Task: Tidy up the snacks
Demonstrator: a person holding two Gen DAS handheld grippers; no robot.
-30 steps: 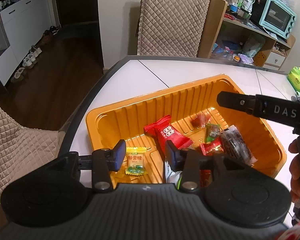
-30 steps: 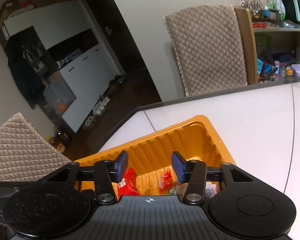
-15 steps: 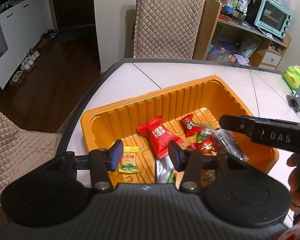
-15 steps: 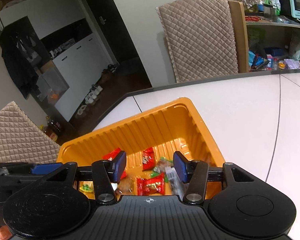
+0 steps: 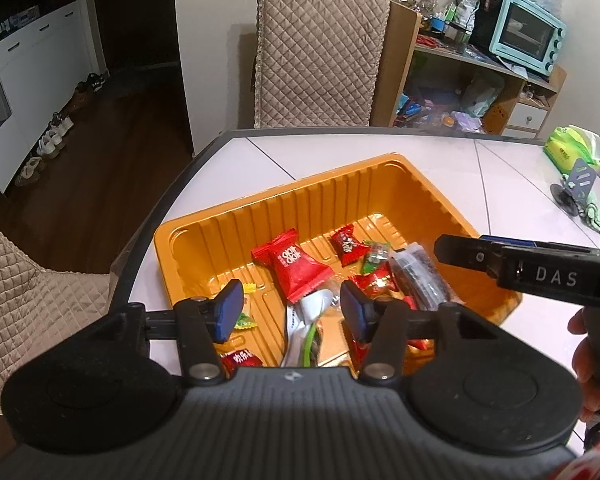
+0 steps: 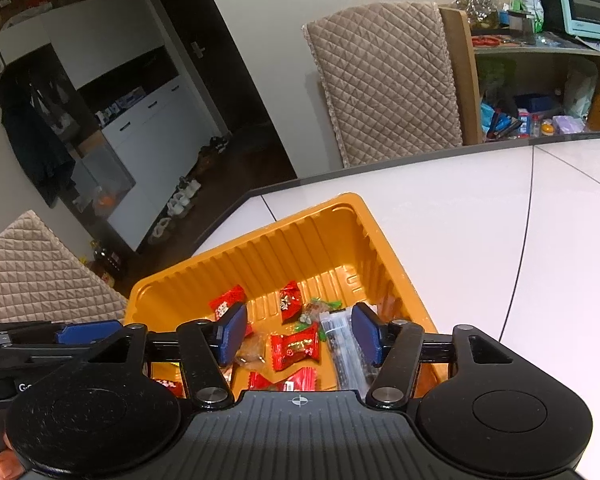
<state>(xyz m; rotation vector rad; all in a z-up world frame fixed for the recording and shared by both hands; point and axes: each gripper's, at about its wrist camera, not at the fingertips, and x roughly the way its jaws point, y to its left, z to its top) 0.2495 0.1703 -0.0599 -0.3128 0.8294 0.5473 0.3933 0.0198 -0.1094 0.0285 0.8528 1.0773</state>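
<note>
On the white tabletop point(image 6: 480, 248), near its rounded dark-edged corner, a ribbed orange plastic tray point(image 5: 236, 224) is set as the collecting place, and the wrapped snacks are gathered loosely on its floor. A large red foil packet with white lettering point(image 5: 296, 268) lies toward the middle; a small red twist-wrapped candy point(image 5: 346, 242) and a green-wrapped sweet point(image 5: 374, 256) sit beyond it, and a long clear packet of dark snacks point(image 6: 342, 350) lies along the right side. A small yellow-and-green sachet point(image 5: 246, 314) is partly hidden behind a finger.

Both tools are held above the tray's near edge, angled down into it — presumably so the contents can be surveyed and reached. The left gripper point(image 5: 290, 310) is spread wide with nothing between its blue pads point(image 5: 228, 312). The right gripper point(image 6: 298, 334) is likewise parted and empty, a flat red candy with a gold emblem point(image 6: 294, 350) being framed in its gap but not touched.

Since every visible snack is already inside the tray, the sorting is judged largely done — or a rearrangement within the tray may be intended. The thin wrappers are likely to slip or crumple if pinched carelessly.
</note>
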